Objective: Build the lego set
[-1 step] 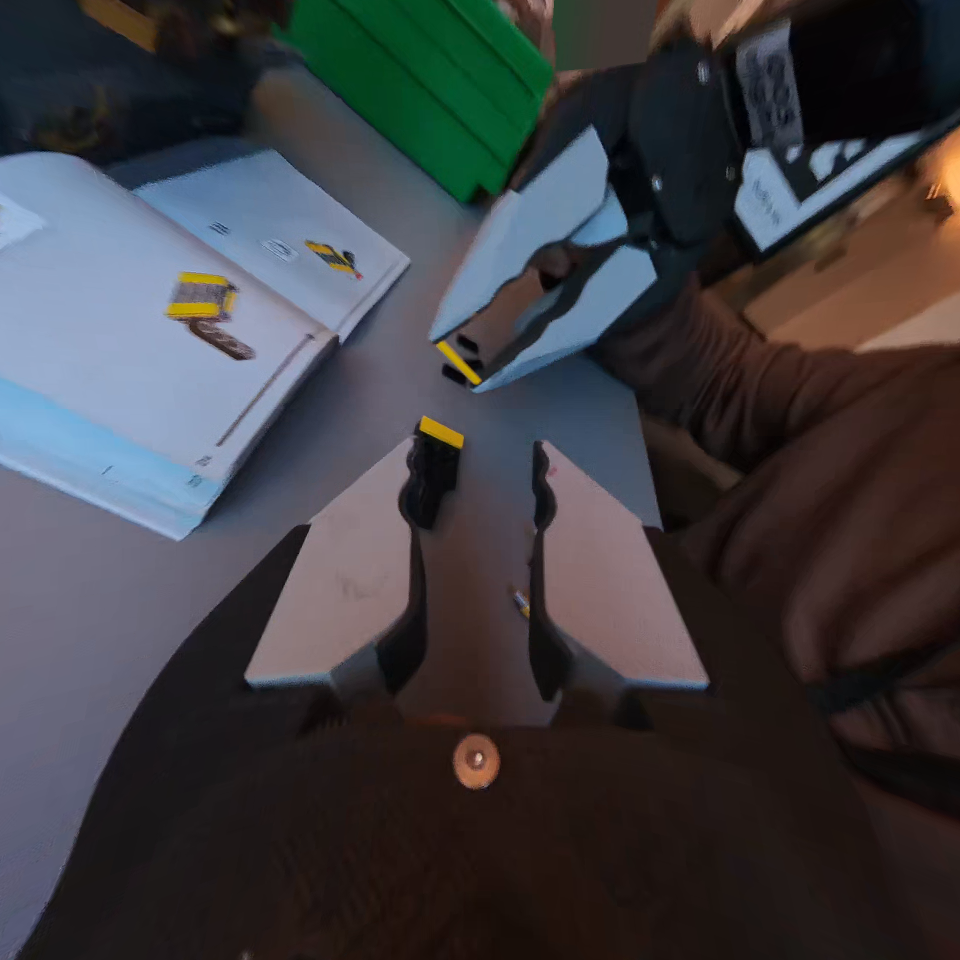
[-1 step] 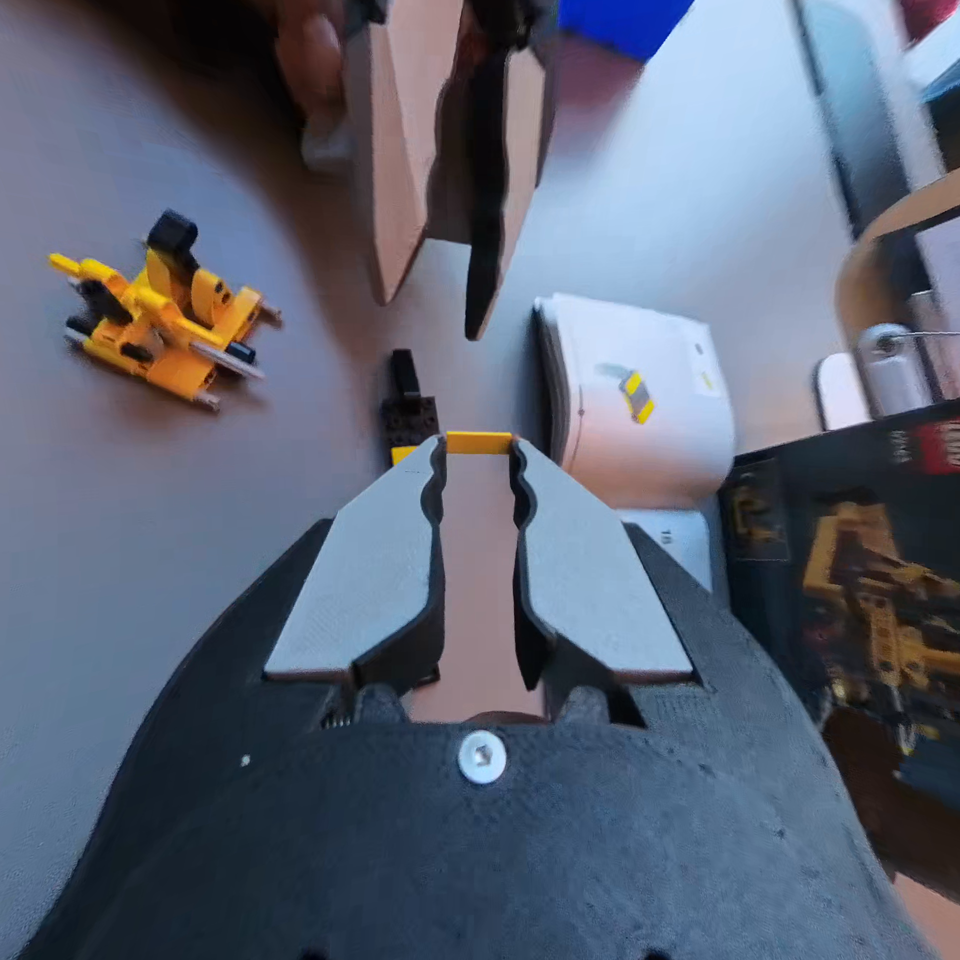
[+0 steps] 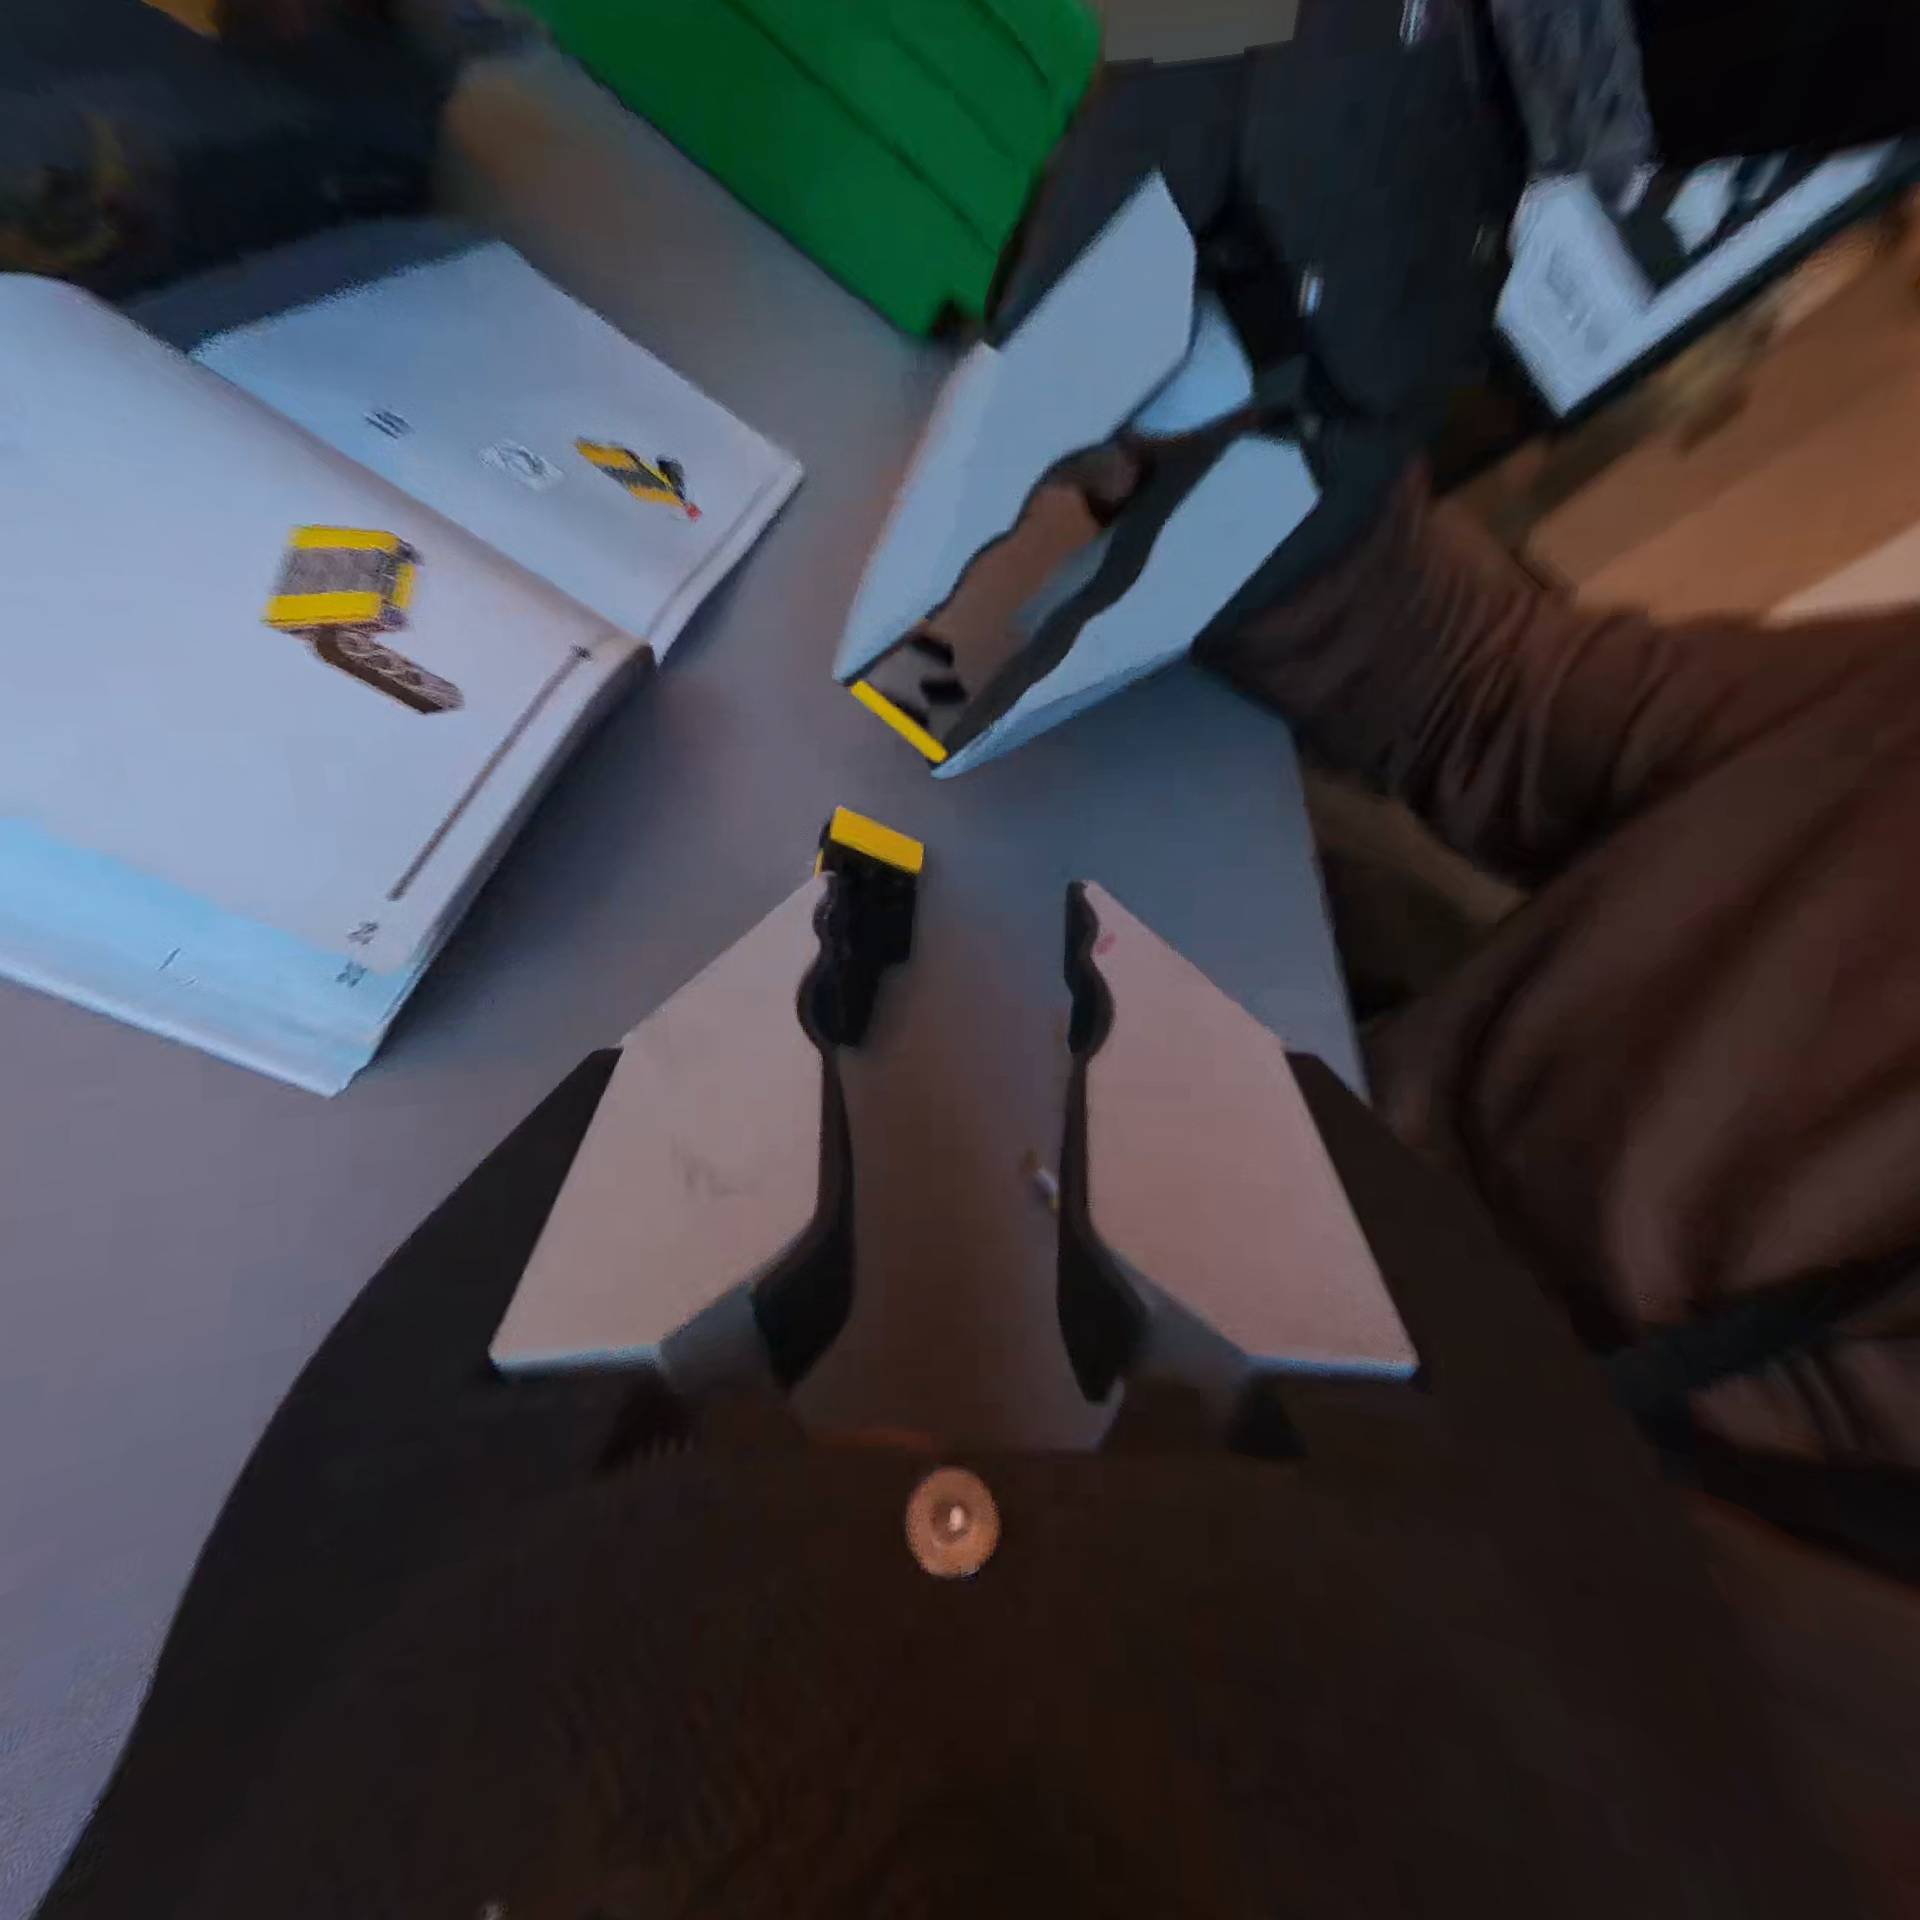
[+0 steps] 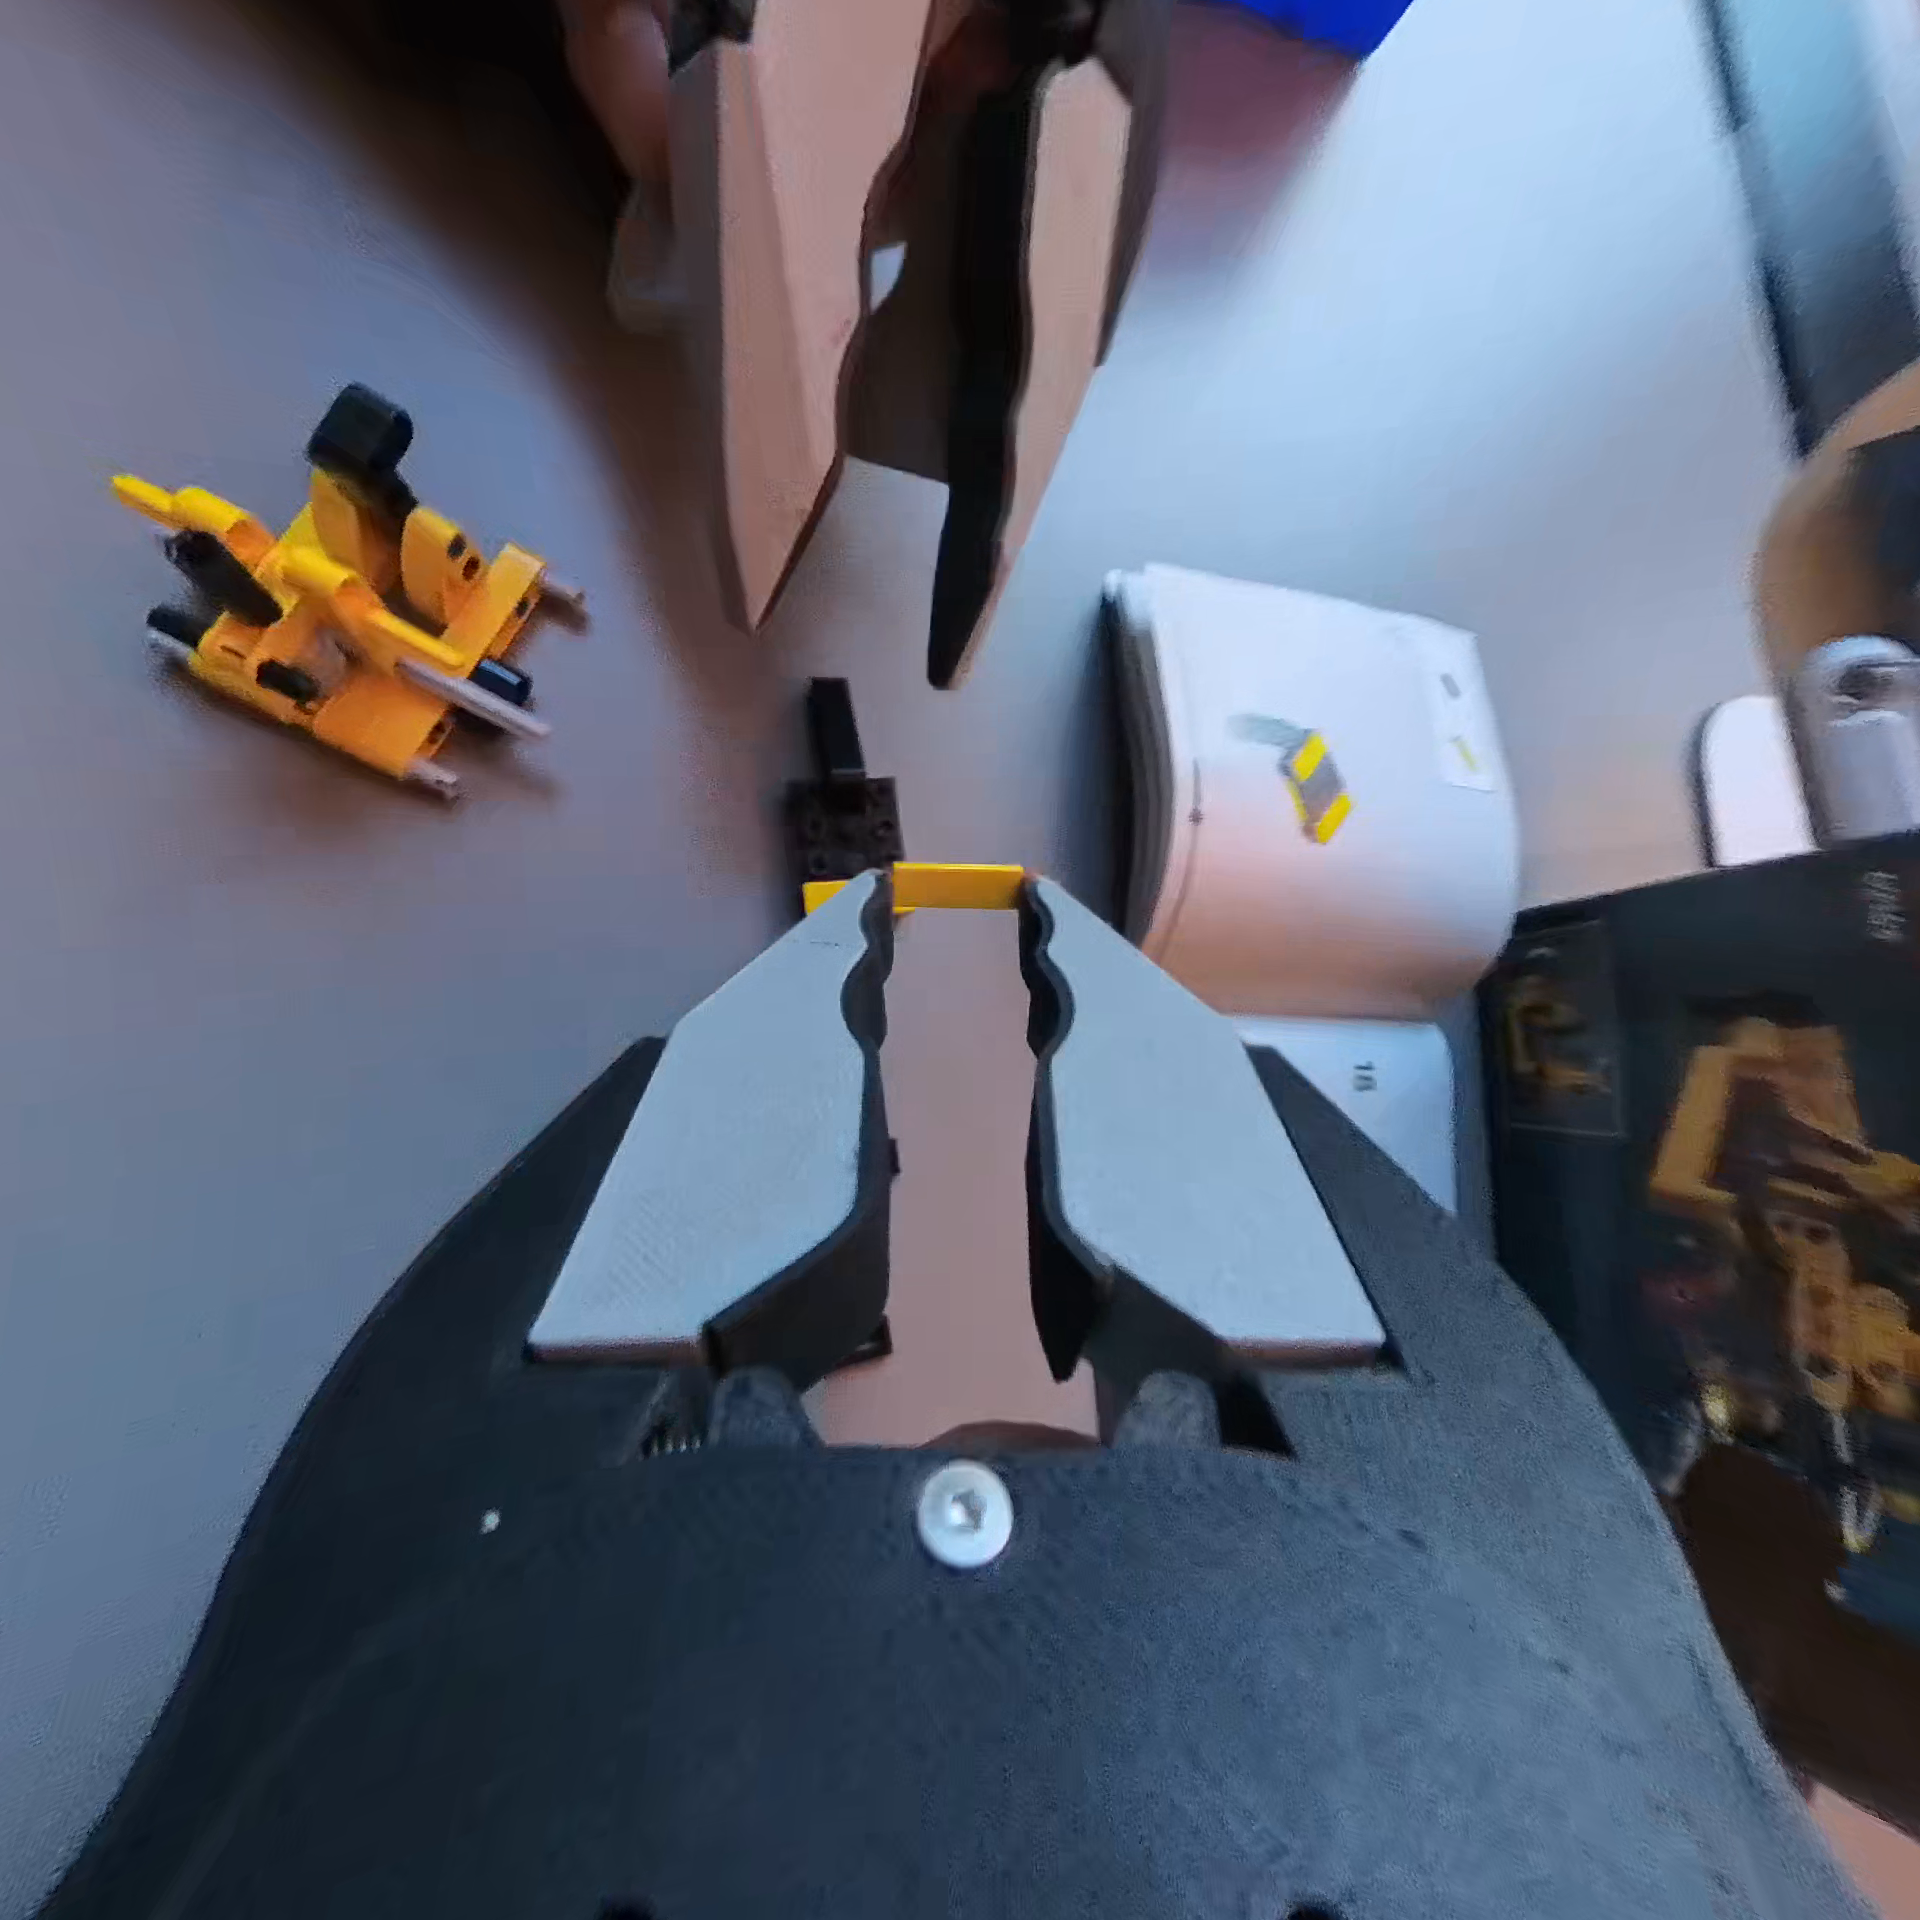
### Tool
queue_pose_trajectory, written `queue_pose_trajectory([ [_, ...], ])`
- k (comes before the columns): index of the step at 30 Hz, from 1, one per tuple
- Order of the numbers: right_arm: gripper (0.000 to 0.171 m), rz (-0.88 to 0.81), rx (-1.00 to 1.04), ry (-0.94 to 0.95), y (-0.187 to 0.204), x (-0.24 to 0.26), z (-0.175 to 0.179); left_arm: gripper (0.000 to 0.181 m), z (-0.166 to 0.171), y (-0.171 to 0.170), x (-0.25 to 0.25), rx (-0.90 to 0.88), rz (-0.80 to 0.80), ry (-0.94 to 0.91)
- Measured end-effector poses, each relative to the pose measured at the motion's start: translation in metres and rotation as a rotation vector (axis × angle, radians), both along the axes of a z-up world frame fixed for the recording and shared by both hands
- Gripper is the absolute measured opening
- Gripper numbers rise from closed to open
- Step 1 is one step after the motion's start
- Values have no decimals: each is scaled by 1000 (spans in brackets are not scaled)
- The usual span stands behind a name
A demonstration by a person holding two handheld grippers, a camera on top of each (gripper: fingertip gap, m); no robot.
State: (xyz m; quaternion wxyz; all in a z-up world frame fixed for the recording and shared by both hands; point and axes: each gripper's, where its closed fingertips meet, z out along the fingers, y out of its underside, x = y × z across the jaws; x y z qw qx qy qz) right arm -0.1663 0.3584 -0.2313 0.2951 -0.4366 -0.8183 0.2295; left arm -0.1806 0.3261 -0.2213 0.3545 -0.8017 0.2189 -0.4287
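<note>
My right gripper (image 4: 956, 888) is shut on a flat yellow tile (image 4: 956, 885), held crosswise at the fingertips. It also shows in the left wrist view (image 3: 904, 717) with the tile (image 3: 896, 720) at its tip. A small black piece with a yellow part (image 4: 842, 810) lies on the grey table just beyond the tile. In the left wrist view this piece (image 3: 868, 925) sits by the inner tip of my left finger. My left gripper (image 3: 951, 888) is open and empty; in the right wrist view it (image 4: 862, 644) hangs above the black piece.
A partly built yellow model (image 4: 343, 613) lies on the table (image 4: 260, 1039) at the left. The open instruction booklet (image 3: 312, 623) lies left of the grippers, a green box (image 3: 862, 135) behind it. The dark set box (image 4: 1714, 1195) is at the right. A brown sleeve (image 3: 1662, 935) fills the right side.
</note>
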Motion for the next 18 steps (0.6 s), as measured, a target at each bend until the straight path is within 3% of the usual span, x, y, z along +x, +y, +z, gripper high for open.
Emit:
queue_pose_trajectory([
  [3,21,63,2,-95,-11,-1,-10,38,-32,1,3,25,-43,279],
  [5,21,92,23,-143,-16,-4,-16,28,-39,2,5,44,-62,351],
  [10,21,131,63,-204,-20,-8,-24,7,-43,0,5,53,-84,389],
  [18,21,155,49,-193,-21,-5,-22,7,-43,-1,5,47,-95,378],
])
